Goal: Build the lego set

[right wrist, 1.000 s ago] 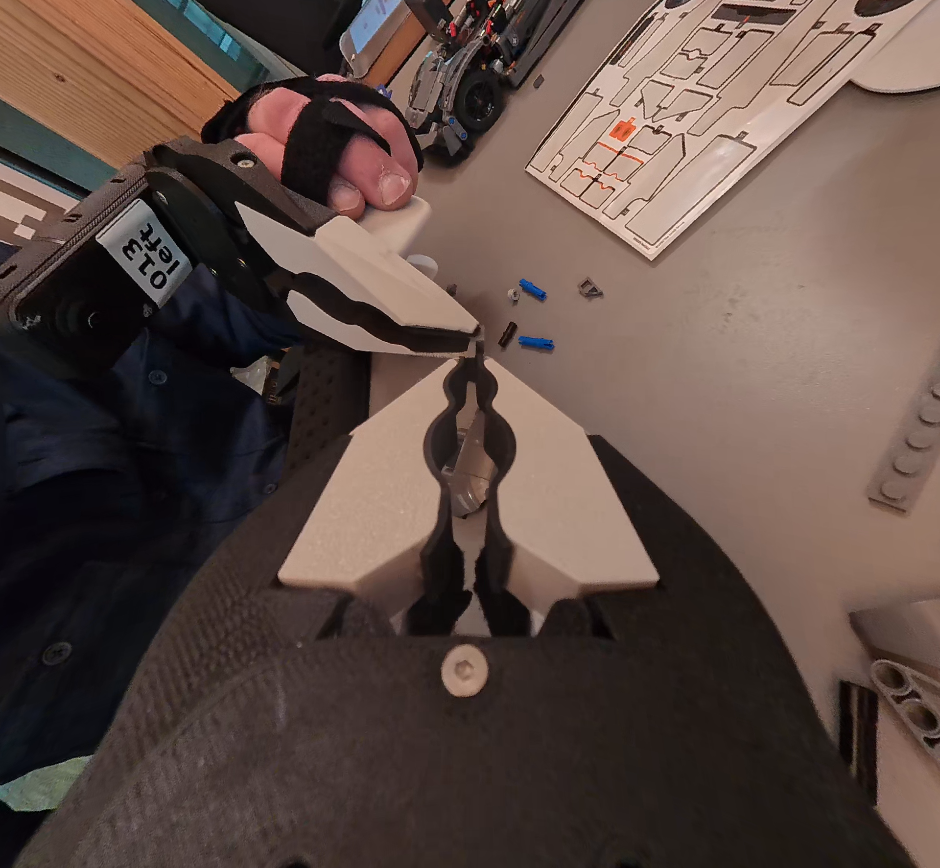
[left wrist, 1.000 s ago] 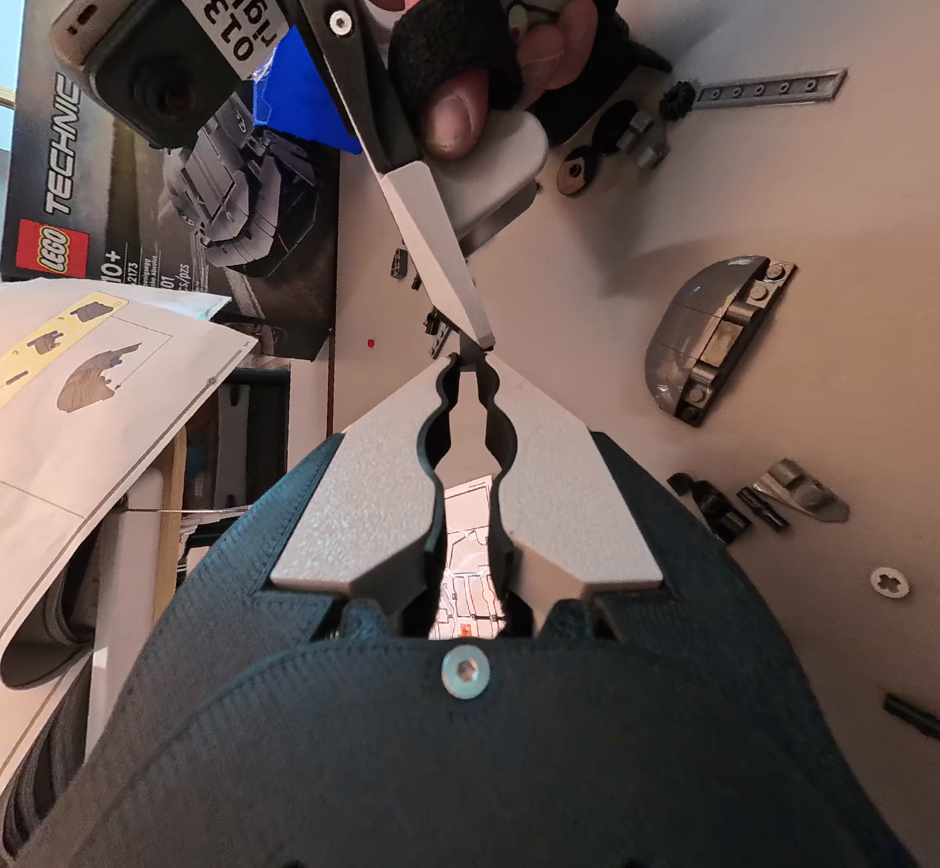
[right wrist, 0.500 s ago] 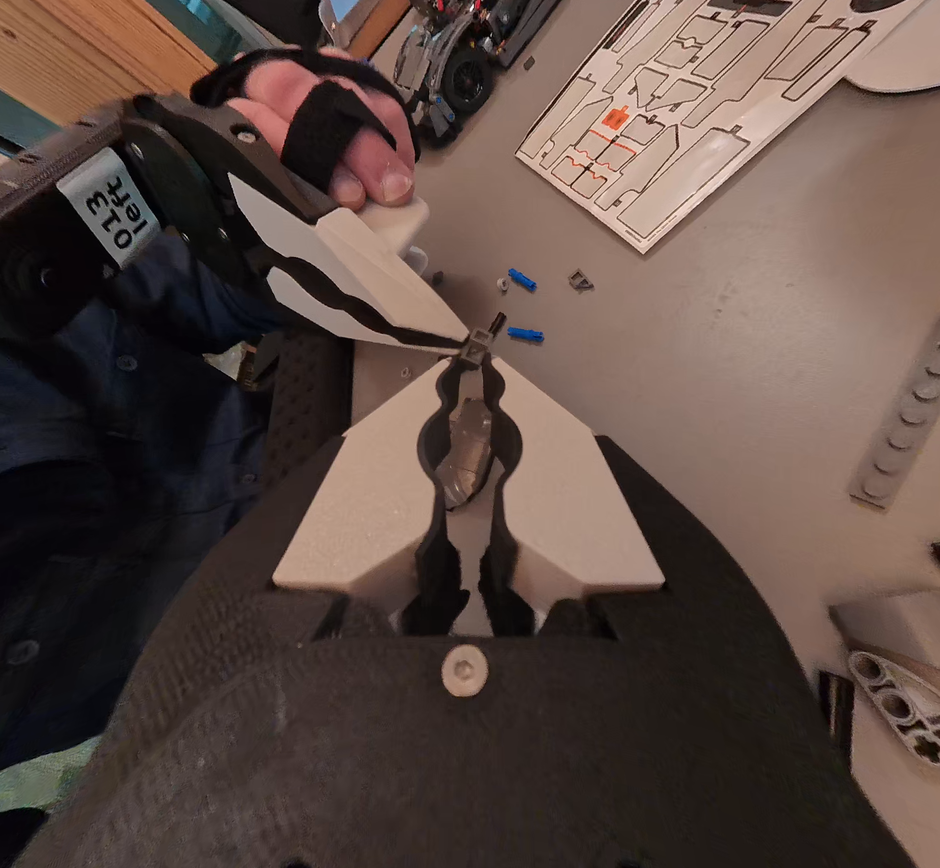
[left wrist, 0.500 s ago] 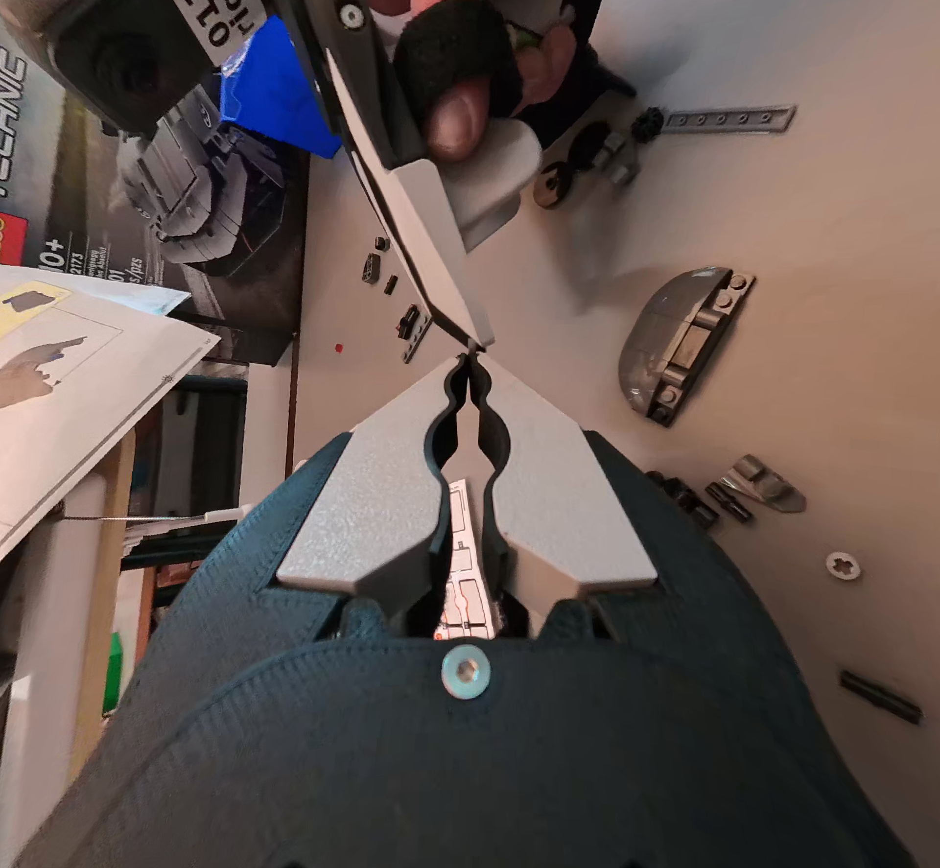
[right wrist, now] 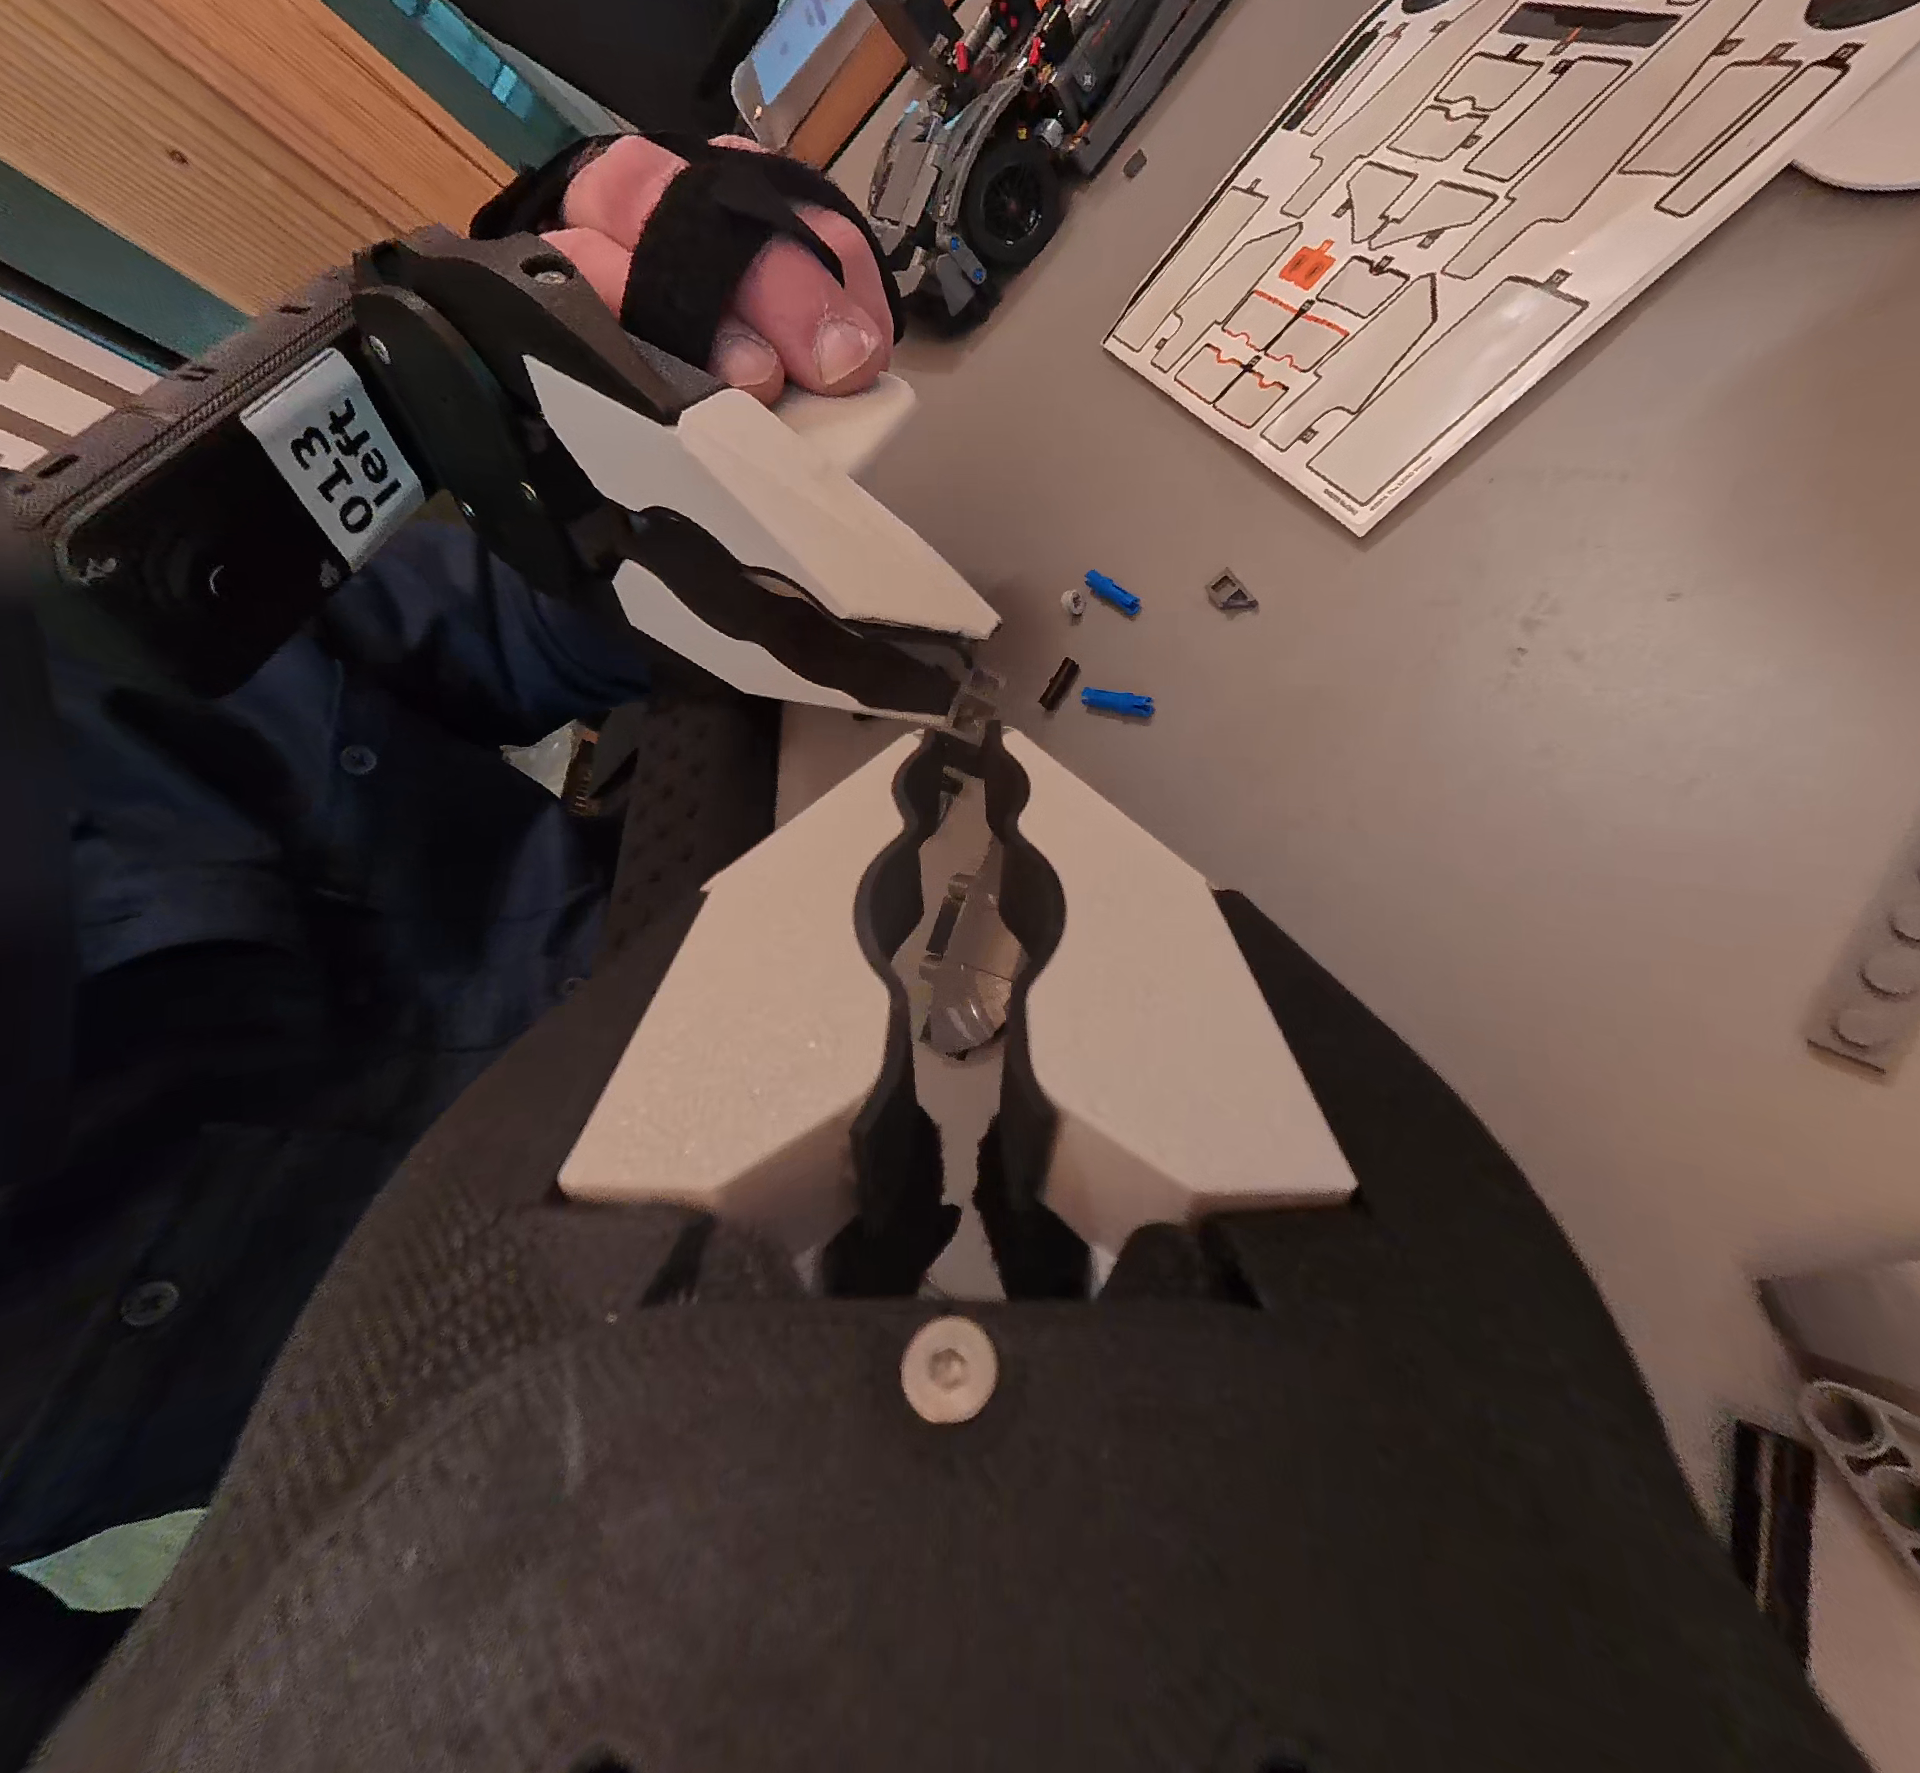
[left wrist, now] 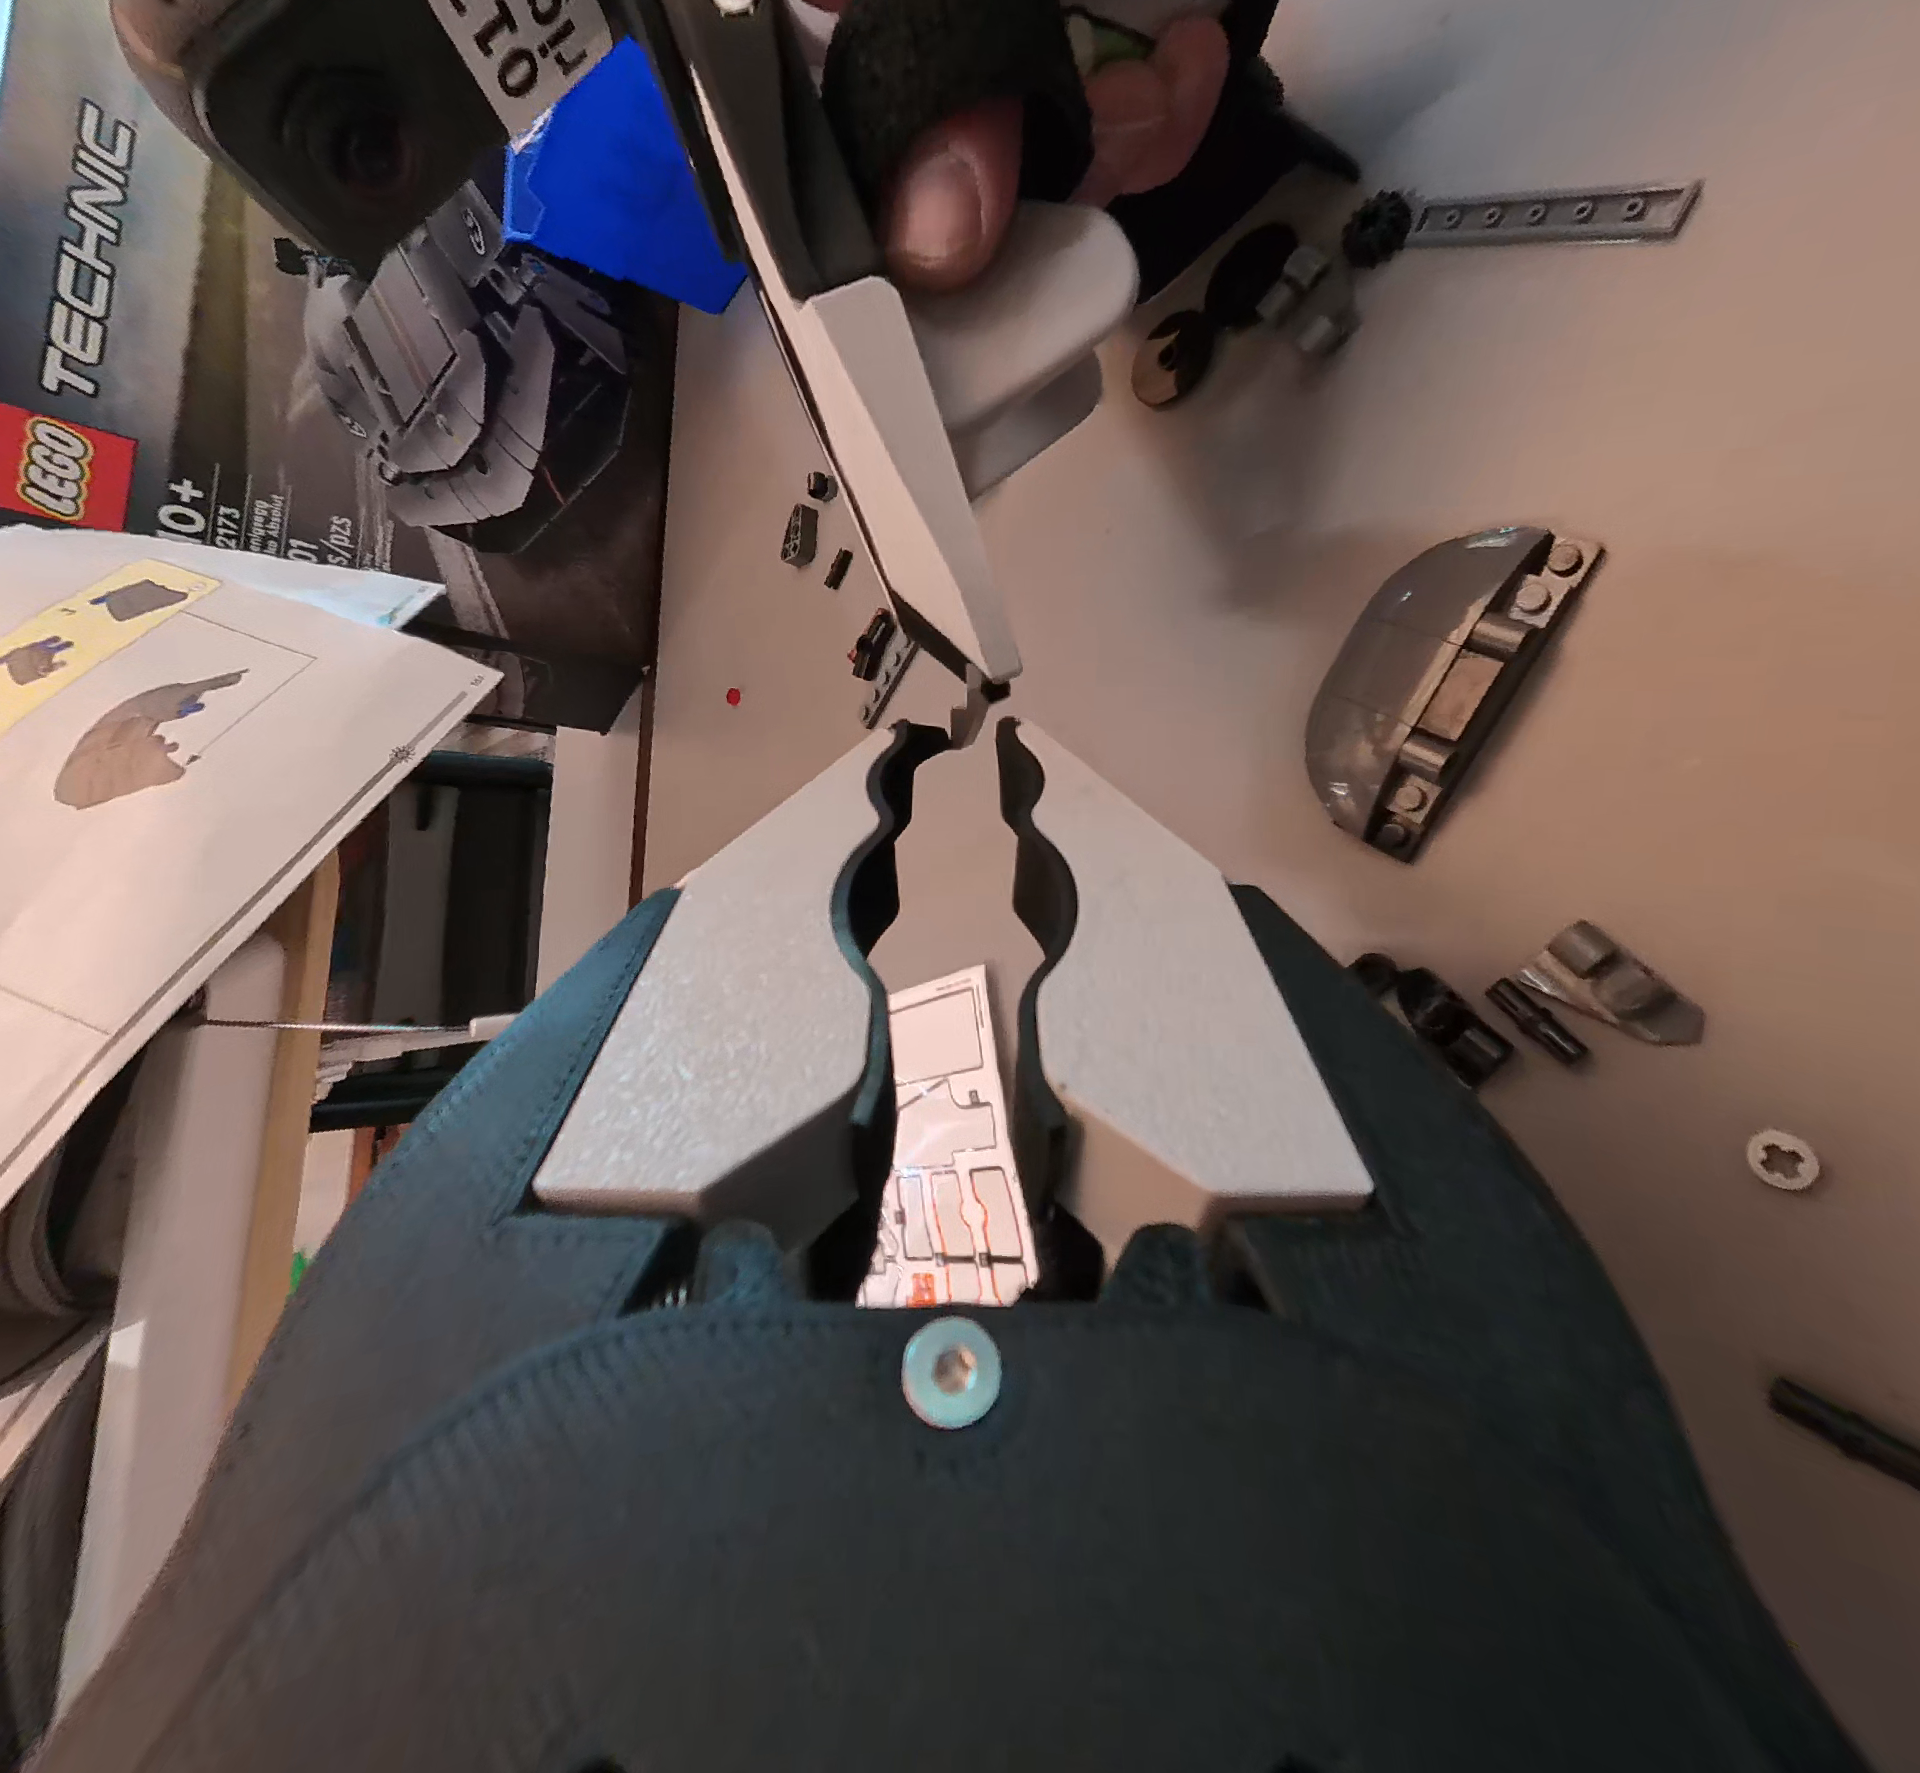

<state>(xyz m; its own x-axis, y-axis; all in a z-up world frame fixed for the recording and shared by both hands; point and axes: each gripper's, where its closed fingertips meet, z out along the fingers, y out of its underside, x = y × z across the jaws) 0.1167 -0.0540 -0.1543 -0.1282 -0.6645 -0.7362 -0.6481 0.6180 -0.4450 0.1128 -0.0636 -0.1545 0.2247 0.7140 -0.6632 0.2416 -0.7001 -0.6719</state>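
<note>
My left hand-held gripper [left wrist: 971, 736] is parted; my right hand-held gripper [right wrist: 961, 741] clamps a small grey piece [right wrist: 975, 697] at their meeting tips above the table [right wrist: 1507, 788]. Blue pins [right wrist: 1117, 703], a sticker sheet [right wrist: 1455, 206] and a curved grey assembly [left wrist: 1444, 684] lie around.

A small grey bracket piece [left wrist: 975, 707] is hanging in the air above the tabletop [left wrist: 1558, 528], pinched at its top end. To its right, a curved grey panel assembly [left wrist: 1444, 684] is lying flat with its studded edge facing right. A small grey wedge [left wrist: 1616, 988] and black pins [left wrist: 1536, 1025] are lying nearby, and a long grey plate [left wrist: 1553, 215] is lying farther off. Two blue pins [right wrist: 1114, 645] are resting apart.
</note>
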